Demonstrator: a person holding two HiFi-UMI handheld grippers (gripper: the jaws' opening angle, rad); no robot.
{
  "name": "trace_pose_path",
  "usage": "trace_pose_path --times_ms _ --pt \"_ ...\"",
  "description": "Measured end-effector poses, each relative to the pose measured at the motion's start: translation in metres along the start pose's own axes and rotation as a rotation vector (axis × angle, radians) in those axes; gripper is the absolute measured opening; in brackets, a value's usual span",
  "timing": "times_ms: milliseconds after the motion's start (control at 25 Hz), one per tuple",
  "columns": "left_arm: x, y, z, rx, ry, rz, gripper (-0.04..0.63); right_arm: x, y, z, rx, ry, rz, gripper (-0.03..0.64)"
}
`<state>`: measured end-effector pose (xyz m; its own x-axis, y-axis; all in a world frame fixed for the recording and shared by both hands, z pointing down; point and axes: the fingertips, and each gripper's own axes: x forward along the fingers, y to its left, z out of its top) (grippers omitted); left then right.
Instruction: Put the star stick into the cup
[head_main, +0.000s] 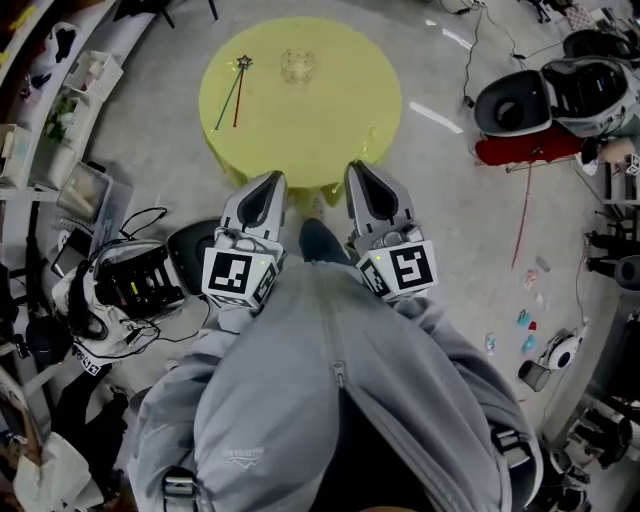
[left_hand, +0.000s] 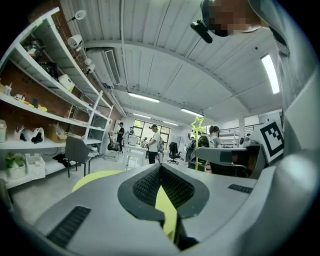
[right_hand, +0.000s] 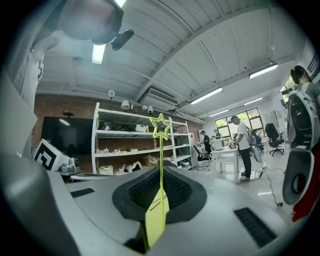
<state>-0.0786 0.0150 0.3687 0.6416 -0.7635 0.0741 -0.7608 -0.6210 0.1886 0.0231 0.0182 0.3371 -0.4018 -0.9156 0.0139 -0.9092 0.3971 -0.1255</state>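
Right gripper clenches the star stick upright; left gripper is closed on nothing. Cup stands well ahead of both fingertips (insertion not yet done).

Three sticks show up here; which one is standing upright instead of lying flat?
The yellow-green star stick clamped in the right gripper; it stands upright, while the green stick and red stick lie flat on the yellow table.

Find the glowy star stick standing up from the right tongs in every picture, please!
Head view: I can't make it out here.
Left gripper view: the star stick stands just right of the middle, star on top.
Right gripper view: dead centre, rising from between the right tongs.
Shared landmark: the yellow table, low left, and behind the tongs.
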Motion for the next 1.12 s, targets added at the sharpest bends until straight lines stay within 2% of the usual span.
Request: trace_pose_path --times_ms 360,600,800,1120 --pt "0.113 0.046 0.019 -0.007 0.030 0.047 0.017 0.100 -0.073 0.005 0.018 0.035 0.064 0.040" --pt "0.168 0.062 0.030 0.003 0.026 0.081 0.017 0.146 -0.111 0.012 0.026 0.038 0.116 0.040" --pt "0.193 0.070 0.040 0.017 0.021 0.104 0.017 0.171 -0.127 0.016 0.031 0.038 0.148 0.040" --pt "0.204 0.095 0.045 0.008 0.028 0.112 0.017 0.203 -0.122 0.015 0.026 0.046 0.169 0.040"
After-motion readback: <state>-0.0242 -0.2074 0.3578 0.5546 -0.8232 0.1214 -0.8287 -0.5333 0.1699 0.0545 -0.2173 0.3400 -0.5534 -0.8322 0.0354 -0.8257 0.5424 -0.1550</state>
